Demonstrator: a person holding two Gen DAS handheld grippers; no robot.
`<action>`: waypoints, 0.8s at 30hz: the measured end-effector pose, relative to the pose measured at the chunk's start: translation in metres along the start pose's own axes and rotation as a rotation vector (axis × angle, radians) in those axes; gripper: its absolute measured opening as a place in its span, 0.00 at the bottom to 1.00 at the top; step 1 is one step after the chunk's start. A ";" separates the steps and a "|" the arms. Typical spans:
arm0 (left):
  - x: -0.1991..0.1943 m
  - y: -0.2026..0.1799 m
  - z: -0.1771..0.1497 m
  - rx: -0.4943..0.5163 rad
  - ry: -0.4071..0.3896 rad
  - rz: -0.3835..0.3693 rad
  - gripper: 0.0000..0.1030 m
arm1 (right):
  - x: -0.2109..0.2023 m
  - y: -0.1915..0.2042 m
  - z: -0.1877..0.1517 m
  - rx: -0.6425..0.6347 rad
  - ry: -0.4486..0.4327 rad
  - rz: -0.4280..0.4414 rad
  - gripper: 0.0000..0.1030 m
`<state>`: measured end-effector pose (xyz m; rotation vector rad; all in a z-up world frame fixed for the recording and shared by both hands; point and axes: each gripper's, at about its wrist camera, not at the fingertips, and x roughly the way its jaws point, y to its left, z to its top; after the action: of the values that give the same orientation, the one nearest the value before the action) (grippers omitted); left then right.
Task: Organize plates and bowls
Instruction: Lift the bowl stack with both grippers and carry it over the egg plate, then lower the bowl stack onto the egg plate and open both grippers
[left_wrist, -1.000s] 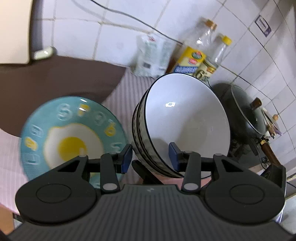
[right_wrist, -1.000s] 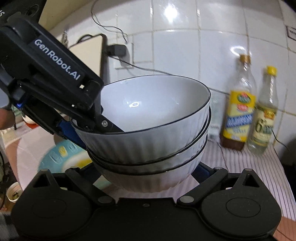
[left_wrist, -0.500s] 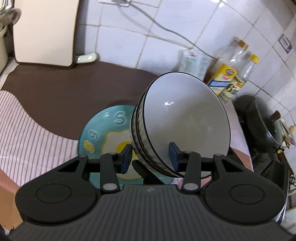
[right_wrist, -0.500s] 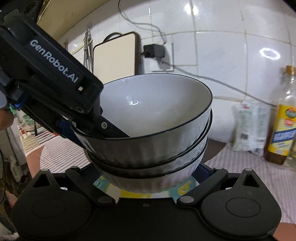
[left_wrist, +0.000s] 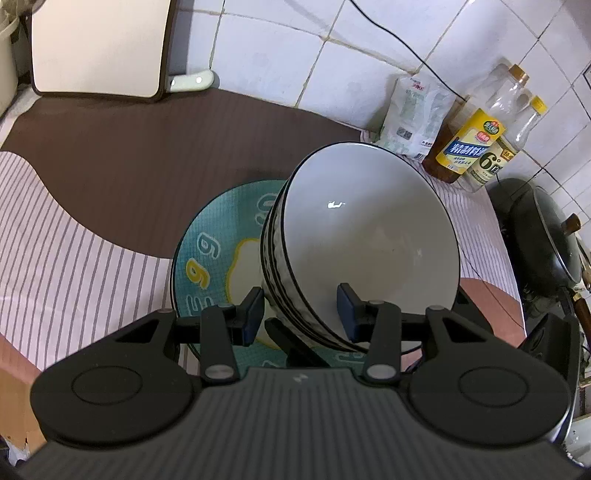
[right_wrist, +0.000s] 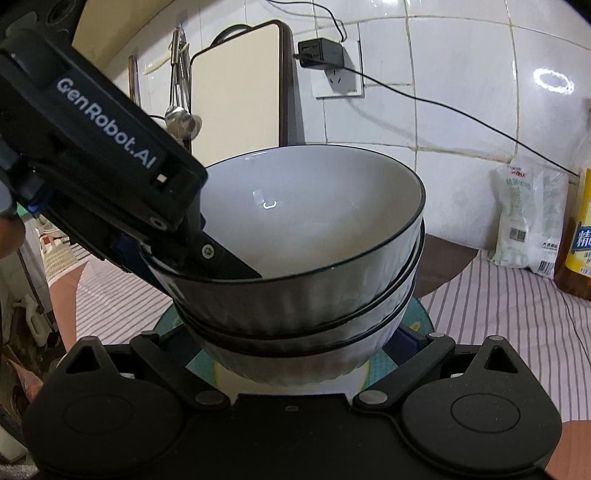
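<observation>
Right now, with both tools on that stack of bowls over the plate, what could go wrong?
1. The stack of bowls is tilted, and the left tool only clamps one side of the rim; the nested bowls could slide apart.
2. The right tool cradles the bottom bowl's curved sides, so it might slip.
3. The blue plate lies right below; a hard or off-centre landing could chip it.

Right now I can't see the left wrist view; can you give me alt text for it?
The left gripper clamps the rim of a stack of white bowls, tilted above a teal egg-print plate on the striped cloth. Bottles, a white bag and a tiled wall stand behind; a dark wok sits at right.
</observation>
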<state>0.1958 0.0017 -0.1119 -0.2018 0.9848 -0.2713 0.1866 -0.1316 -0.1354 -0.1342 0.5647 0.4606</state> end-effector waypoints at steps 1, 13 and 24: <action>0.002 0.001 0.000 -0.003 0.003 -0.002 0.40 | 0.004 0.000 -0.001 -0.004 0.003 0.001 0.98; 0.017 0.005 0.001 -0.005 0.030 0.009 0.40 | 0.013 0.000 -0.009 -0.003 0.031 -0.008 0.98; 0.019 0.002 -0.003 0.031 0.028 0.025 0.40 | 0.017 0.000 -0.010 -0.007 0.046 -0.019 0.98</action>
<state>0.2035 -0.0022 -0.1297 -0.1581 1.0100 -0.2671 0.1942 -0.1273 -0.1532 -0.1568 0.6070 0.4423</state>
